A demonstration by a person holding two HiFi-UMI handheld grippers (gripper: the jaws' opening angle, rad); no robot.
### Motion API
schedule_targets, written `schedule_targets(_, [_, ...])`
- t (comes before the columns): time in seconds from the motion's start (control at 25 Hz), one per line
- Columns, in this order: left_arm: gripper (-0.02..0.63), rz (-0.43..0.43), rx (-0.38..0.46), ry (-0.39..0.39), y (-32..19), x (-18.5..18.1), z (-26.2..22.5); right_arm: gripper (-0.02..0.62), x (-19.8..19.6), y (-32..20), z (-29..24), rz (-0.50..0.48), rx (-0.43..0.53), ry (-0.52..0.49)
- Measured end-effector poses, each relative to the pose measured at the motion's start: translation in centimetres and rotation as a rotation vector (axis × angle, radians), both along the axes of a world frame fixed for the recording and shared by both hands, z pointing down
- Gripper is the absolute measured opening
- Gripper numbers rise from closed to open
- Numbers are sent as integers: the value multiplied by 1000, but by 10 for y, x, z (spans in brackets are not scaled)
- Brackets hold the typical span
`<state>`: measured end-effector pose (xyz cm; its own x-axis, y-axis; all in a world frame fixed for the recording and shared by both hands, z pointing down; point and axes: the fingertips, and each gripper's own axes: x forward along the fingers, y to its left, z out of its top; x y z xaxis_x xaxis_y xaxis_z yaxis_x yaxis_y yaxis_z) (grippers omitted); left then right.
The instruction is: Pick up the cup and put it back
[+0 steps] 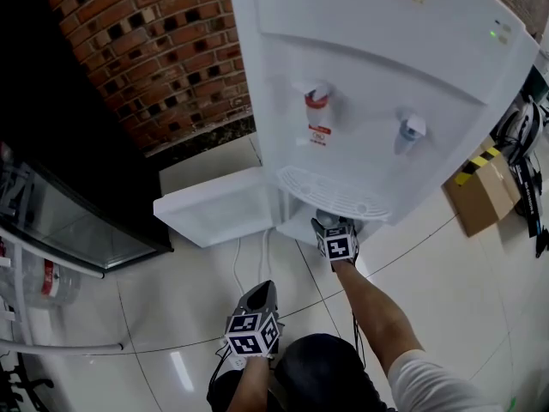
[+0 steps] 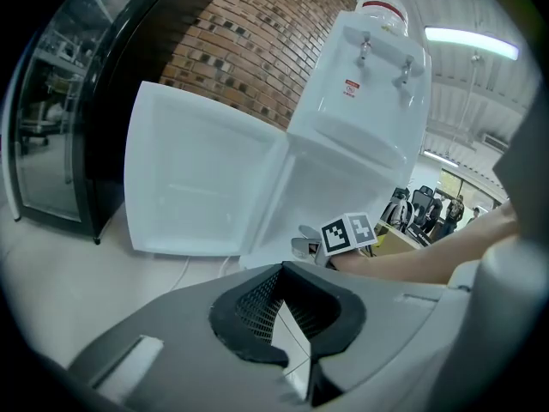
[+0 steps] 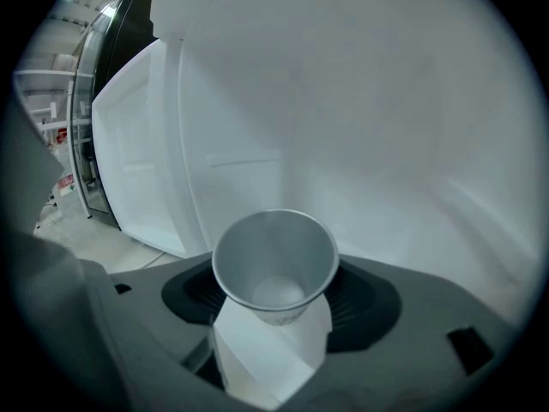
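Note:
A grey paper cup (image 3: 273,256) stands upright, mouth up and empty, between the black pads of my right gripper (image 3: 279,280), which is shut on it. In the head view that gripper (image 1: 331,222) reaches into the low compartment of the white water dispenser (image 1: 377,75), under the drip tray (image 1: 330,191); the cup is mostly hidden there. The compartment's white door (image 1: 214,206) is swung open to the left. My left gripper (image 1: 264,287) hangs near my body over the floor, shut and holding nothing (image 2: 287,269).
A black glass-fronted cabinet (image 1: 69,187) stands left of the dispenser against a brick wall (image 1: 163,50). A cardboard box (image 1: 480,187) lies at the right. A white cable (image 1: 238,269) runs across the tiled floor. A water bottle (image 1: 43,281) lies at the far left.

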<state>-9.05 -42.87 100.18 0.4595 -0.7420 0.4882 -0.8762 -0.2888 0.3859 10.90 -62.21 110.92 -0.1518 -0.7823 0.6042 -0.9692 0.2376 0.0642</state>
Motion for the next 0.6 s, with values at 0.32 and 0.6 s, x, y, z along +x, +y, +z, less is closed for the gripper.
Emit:
schedule_targets(0.32, [0,-2,14,3,5,-5,-3,344,3,-6,15,43,-22,-24])
schedule_targets(0.6, [0,-16,13,14,10,-14,-2,413,7,-1,22,76,-74,-32])
